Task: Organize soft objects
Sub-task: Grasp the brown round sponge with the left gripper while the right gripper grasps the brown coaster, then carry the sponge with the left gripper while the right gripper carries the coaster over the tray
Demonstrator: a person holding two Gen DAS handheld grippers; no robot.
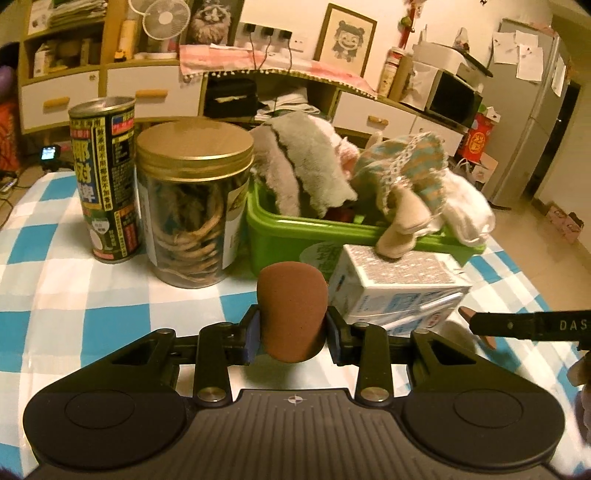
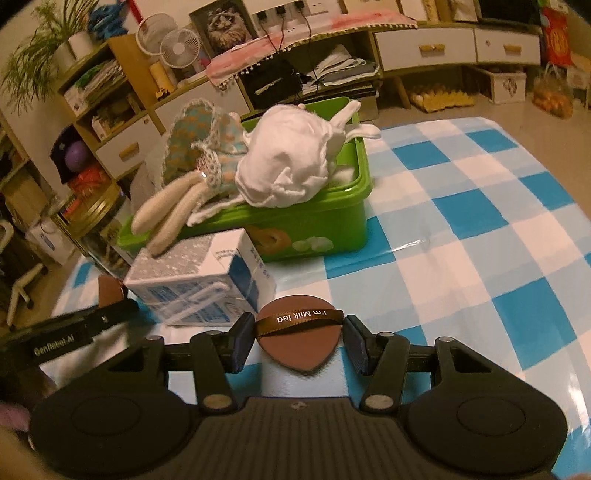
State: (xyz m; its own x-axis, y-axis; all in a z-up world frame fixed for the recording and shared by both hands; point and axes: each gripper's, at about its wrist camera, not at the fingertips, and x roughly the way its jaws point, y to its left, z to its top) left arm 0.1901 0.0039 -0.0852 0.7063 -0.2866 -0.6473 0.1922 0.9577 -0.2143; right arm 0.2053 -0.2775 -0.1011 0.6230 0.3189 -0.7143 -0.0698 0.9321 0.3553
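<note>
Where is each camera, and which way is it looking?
Left wrist: on the left gripper, facing forward over its fingers at a brown puff, a can, a jar and the green bin.
Right wrist: on the right gripper, facing its own puff and the checked cloth.
Both see the bin, milk carton and each other's gripper.

A lived-in home living room: far behind the checked surface [image 1: 55,288] stands a wooden shelf unit with drawers [image 1: 155,92], desk fans [image 1: 164,18], framed pictures [image 1: 347,37], a microwave [image 1: 452,98] and a fridge [image 1: 524,122] at the right
</note>
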